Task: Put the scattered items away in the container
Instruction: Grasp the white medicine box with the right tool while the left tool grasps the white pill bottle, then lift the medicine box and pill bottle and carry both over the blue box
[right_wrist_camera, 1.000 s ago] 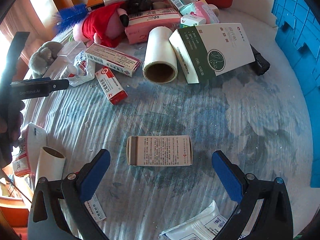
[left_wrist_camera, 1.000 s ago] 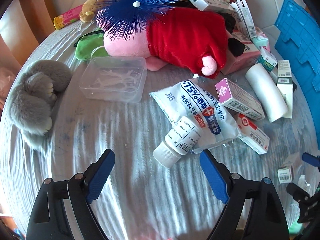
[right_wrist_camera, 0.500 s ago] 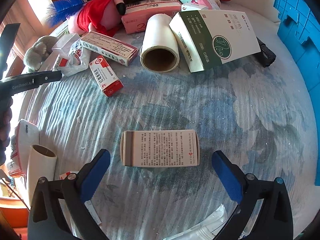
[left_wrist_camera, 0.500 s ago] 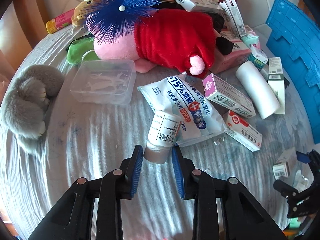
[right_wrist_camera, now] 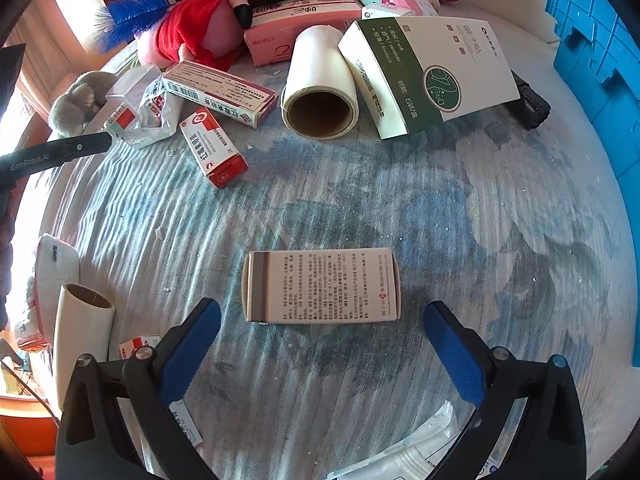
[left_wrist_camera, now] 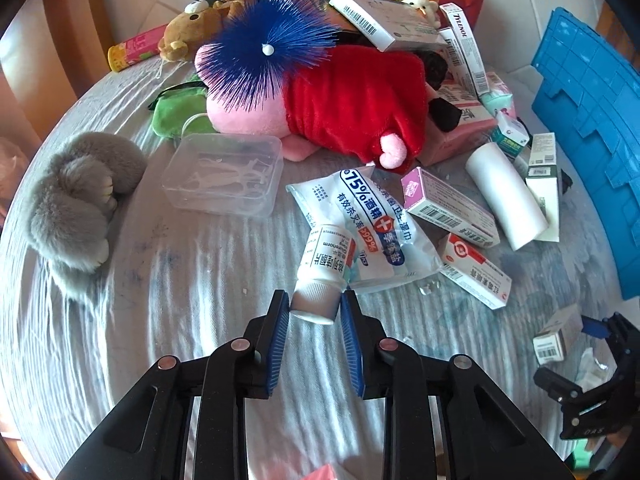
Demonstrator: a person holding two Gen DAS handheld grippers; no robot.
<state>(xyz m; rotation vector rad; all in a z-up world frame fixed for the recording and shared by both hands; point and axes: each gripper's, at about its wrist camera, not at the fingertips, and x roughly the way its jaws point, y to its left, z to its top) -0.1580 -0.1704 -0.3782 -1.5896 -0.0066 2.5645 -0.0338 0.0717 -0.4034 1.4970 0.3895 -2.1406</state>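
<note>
My left gripper point(left_wrist_camera: 314, 310) is shut on the cap end of a white medicine bottle point(left_wrist_camera: 325, 262), whose body rests on a white wet-wipes pack point(left_wrist_camera: 360, 224). My right gripper point(right_wrist_camera: 320, 340) is open, its blue pads on either side of a beige text-printed box point(right_wrist_camera: 322, 286) that lies flat on the bedsheet just ahead of them. The blue crate point(left_wrist_camera: 592, 140) stands at the right edge in the left wrist view and also shows in the right wrist view point(right_wrist_camera: 596, 40).
Ahead lie a red-and-pink plush point(left_wrist_camera: 340, 108), a blue bristle brush point(left_wrist_camera: 264, 52), a clear plastic box point(left_wrist_camera: 224, 174), a grey plush point(left_wrist_camera: 76, 204), a paper roll point(right_wrist_camera: 320, 84), a green-and-white box point(right_wrist_camera: 428, 72) and several medicine boxes point(right_wrist_camera: 212, 146).
My left gripper has moved forward and closed on the white bottle's cap, turning the bottle upright in view. My right gripper has moved closer to the beige box and stays open.
</note>
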